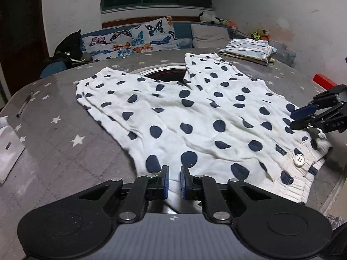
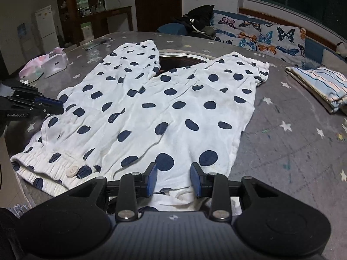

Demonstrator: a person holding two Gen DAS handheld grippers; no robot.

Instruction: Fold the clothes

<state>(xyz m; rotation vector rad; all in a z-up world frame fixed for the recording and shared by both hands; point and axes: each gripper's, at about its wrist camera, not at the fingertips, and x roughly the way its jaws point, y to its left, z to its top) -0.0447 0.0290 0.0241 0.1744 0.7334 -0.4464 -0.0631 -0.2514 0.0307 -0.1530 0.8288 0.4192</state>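
Directly ahead of both grippers, on the star-printed grey table (image 1: 65,151): one pair of polka-dot trousers (image 1: 195,117), spread flat, legs pointing away, waistband nearest the tools.

Handling, judged: thin, light, limp cloth; will sag and crease; not fragile. Best taken at the waistband corners, one per gripper.

Appearance: white with dark blue spots, ribbed elastic waist, white button (image 1: 299,159) at the front, some wrinkles.

Left gripper (image 1: 174,174): jaws nearly together over the waistband's edge; whether the pads pinch cloth cannot be told. Right gripper (image 2: 173,178): released, jaws parted astride the waistband, pads clear of it.
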